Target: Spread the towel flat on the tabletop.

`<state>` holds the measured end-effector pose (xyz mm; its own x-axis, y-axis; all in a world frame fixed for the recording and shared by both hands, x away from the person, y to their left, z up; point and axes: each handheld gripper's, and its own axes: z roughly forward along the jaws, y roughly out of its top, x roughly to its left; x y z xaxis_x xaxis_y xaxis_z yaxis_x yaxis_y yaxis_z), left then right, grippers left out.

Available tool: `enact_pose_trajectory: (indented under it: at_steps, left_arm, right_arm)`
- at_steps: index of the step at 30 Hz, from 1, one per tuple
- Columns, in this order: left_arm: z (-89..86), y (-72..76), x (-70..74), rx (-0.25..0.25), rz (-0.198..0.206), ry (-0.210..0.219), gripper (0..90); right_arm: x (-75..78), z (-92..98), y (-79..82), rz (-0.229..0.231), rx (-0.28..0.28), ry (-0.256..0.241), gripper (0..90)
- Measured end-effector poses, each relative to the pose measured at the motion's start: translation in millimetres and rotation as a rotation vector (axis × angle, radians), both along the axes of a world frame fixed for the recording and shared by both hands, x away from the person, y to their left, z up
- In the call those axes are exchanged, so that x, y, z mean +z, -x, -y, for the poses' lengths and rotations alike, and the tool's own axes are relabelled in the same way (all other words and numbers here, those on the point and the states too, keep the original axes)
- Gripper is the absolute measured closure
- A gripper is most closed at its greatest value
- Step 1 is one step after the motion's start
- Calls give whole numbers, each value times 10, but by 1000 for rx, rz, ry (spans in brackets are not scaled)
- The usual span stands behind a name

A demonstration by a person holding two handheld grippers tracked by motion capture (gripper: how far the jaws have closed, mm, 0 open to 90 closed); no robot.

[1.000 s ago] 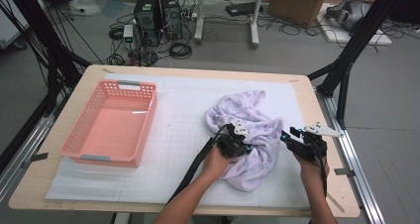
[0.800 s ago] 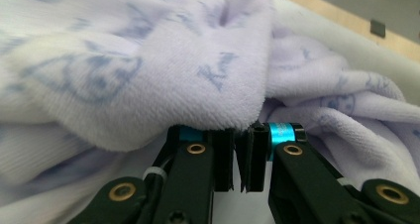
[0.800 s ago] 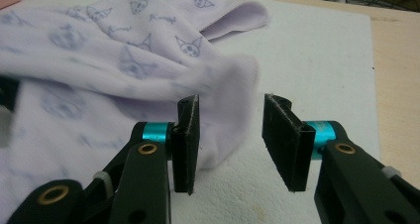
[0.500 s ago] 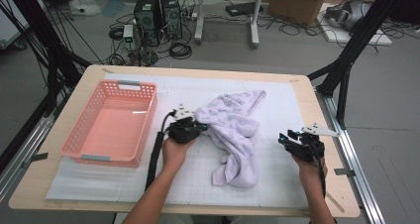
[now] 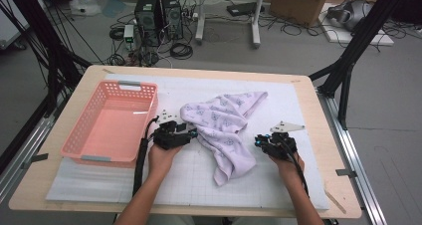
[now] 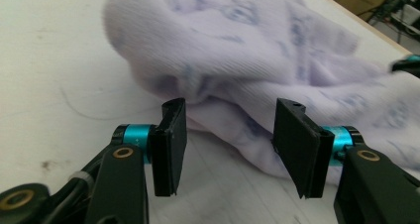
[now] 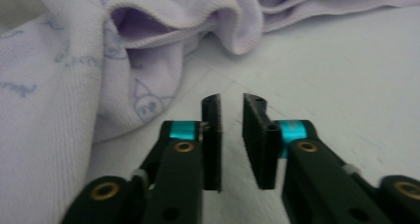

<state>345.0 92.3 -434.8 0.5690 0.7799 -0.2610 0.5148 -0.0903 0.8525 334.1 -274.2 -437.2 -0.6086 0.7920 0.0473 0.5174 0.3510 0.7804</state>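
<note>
A lilac cloth [image 5: 224, 120] with small printed figures lies crumpled on the white mat, one end trailing toward the front. My left gripper [image 5: 191, 134] sits at the cloth's left edge. In the left gripper view its jaws stand wide open [image 6: 230, 110], with a rolled fold of the cloth [image 6: 237, 50] just past the tips and nothing clamped. My right gripper [image 5: 258, 139] rests on the mat just right of the cloth. In the right gripper view [image 7: 231, 102] only a narrow gap separates its pads, nothing lies in it, and the cloth [image 7: 59, 85] lies ahead and to the left.
A pink plastic basket [image 5: 79, 135] stands at the left of the mat, close behind the left hand. The white mat [image 5: 278, 185] covers most of the wooden table [image 5: 338, 185]. Cables and computer cases sit on the floor beyond the far edge.
The left gripper dragged the cloth leftward across the mat, stretching it out, and now stands open at its edge. The right gripper has barely moved.
</note>
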Motion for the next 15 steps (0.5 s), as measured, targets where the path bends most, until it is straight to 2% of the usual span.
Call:
enact_pose_trajectory:
  at_steps: [2,5,6,9,10,11,12,13,15]
  left_arm:
    - [-17,108,7,-40,11,-1,498]
    - [-32,169,-2,-59,19,14,534]
    - [-53,208,-20,-84,13,24,537]
    - [-61,239,-49,-94,12,16,538]
    - [-59,247,-66,-106,8,18,538]
    - [-57,255,-84,-109,5,17,538]
    - [-55,259,-100,-113,-1,20,538]
    - [-49,260,-113,-117,-5,20,538]
    - [-24,273,-122,-125,-8,27,538]
  right_arm:
    - [-17,-71,-56,-15,12,-4,808]
    - [-36,-178,-112,-43,35,-62,711]
    - [-33,-215,-115,-47,38,-85,662]
    - [-28,-332,-116,-89,94,-168,553]
    - [-38,-385,-122,-99,122,-167,525]
    - [-53,-452,-113,-111,138,-140,513]
    - [-53,-452,-113,-111,138,-140,513]
    - [-93,-571,-85,-104,151,-36,551]
    - [-77,-588,-63,-77,146,-3,733]
